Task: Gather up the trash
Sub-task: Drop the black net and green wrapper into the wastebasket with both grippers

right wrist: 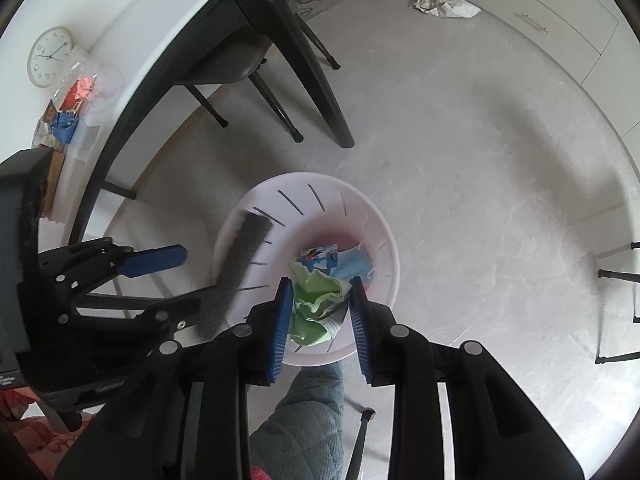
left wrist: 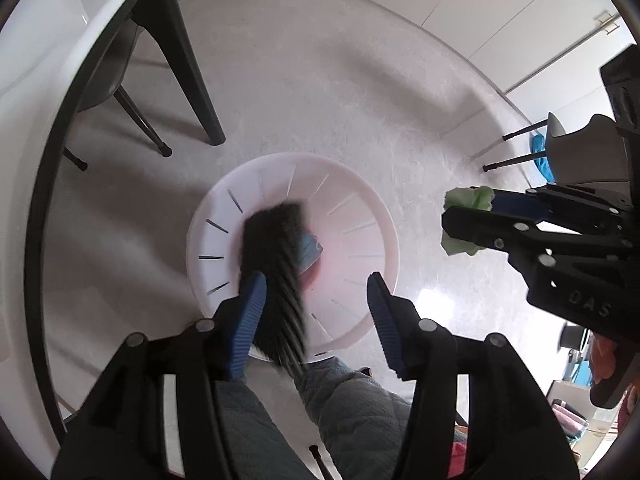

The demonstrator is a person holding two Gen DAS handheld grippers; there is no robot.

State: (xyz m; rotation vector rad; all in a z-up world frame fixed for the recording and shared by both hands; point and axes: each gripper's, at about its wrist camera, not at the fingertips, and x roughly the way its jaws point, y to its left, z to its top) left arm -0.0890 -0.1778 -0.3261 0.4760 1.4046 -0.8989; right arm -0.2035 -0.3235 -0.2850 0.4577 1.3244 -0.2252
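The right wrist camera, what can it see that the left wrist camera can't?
Only the right wrist view shows the round white wall clock and the colourful wrappers on the white tabletop.

Only the left wrist view shows the bright blue object behind the thin black legs.

Both show the white slotted plastic bin, the blurred black strip falling from the open left gripper, the crumpled green paper in the right gripper, and the white cloth bag on the floor.
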